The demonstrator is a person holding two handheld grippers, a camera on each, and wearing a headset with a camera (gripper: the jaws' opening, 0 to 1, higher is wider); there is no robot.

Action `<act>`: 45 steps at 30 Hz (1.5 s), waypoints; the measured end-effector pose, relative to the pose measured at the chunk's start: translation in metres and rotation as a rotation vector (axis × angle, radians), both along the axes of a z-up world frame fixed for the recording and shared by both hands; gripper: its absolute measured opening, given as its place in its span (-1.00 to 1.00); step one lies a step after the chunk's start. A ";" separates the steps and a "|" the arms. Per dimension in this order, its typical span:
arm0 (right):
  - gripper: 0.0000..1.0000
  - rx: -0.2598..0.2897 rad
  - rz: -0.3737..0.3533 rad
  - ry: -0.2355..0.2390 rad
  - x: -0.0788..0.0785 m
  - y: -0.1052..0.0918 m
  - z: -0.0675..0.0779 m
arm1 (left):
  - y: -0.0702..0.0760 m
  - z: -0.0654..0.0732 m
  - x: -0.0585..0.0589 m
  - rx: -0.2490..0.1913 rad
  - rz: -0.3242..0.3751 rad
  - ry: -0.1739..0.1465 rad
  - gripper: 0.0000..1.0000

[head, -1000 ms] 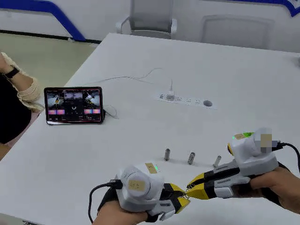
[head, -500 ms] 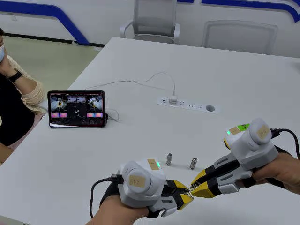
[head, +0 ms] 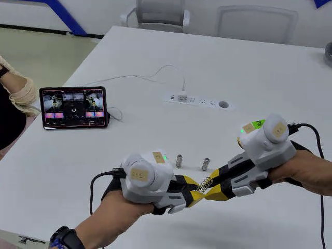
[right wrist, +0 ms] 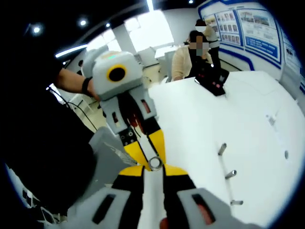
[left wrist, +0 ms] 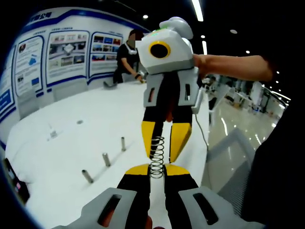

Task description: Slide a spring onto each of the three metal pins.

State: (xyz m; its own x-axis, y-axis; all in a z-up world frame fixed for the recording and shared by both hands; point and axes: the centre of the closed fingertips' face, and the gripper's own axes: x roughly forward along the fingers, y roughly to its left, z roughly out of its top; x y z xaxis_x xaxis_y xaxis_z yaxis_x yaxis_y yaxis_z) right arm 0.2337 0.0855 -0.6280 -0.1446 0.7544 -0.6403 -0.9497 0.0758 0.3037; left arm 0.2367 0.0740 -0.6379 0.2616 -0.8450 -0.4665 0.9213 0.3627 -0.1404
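Note:
A small metal spring [head: 205,183] hangs above the white table between the two yellow-tipped grippers, which meet tip to tip. My left gripper [head: 198,193] pinches one end of the spring [left wrist: 156,151]. My right gripper [head: 211,188] comes in from the right, its fingers closed on the spring's sides. In the right gripper view the spring [right wrist: 155,163] shows end-on at the tips. Just behind stand two pins [head: 179,161] [head: 205,164], each with coils around it. Three pins [left wrist: 106,159] stand in a row in the left gripper view.
A tablet [head: 74,107] with a lit screen stands at the left. A white power strip [head: 199,101] with a cable lies further back. A person's arm [head: 18,93] shows at the left edge. Chairs [head: 155,13] stand behind the table's far edge.
The head camera has shifted. Both grippers stay tip to tip with the spring, which now shows longer between them. The third pin seen a second ago is now behind the right gripper.

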 end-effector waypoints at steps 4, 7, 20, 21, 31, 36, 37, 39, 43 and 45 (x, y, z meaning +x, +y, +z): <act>-0.68 0.013 0.008 0.010 -0.001 0.002 0.004 | -0.004 -0.001 -0.005 0.009 -0.027 -0.010 -0.81; -0.69 0.008 0.026 0.010 -0.005 0.004 0.005 | -0.007 0.000 -0.007 0.010 -0.041 -0.018 -0.82; -0.74 -0.017 0.056 0.012 -0.010 0.000 0.002 | -0.012 -0.002 -0.009 0.012 -0.071 -0.020 -0.82; -0.74 -0.018 0.057 0.010 -0.010 0.000 0.002 | -0.012 -0.002 -0.009 0.011 -0.070 -0.020 -0.82; -0.75 -0.051 0.070 0.004 -0.012 -0.006 -0.005 | -0.015 -0.005 -0.011 0.009 -0.081 -0.035 -0.80; -0.75 -0.055 0.049 -0.014 -0.009 -0.008 -0.008 | -0.016 -0.016 -0.010 0.037 -0.063 -0.033 -0.70; -0.75 -0.049 0.040 -0.015 -0.009 -0.009 -0.007 | -0.016 -0.018 -0.012 0.041 -0.069 -0.030 -0.64; -0.75 -0.047 0.031 -0.012 -0.008 -0.010 -0.006 | -0.017 -0.018 -0.014 0.037 -0.071 -0.024 -0.62; -0.75 -0.049 0.004 -0.025 -0.004 -0.017 -0.007 | -0.015 -0.023 -0.016 0.036 -0.054 -0.005 -0.54; -0.75 -0.051 -0.007 -0.028 -0.004 -0.021 -0.007 | -0.013 -0.025 -0.015 0.030 -0.036 0.006 -0.51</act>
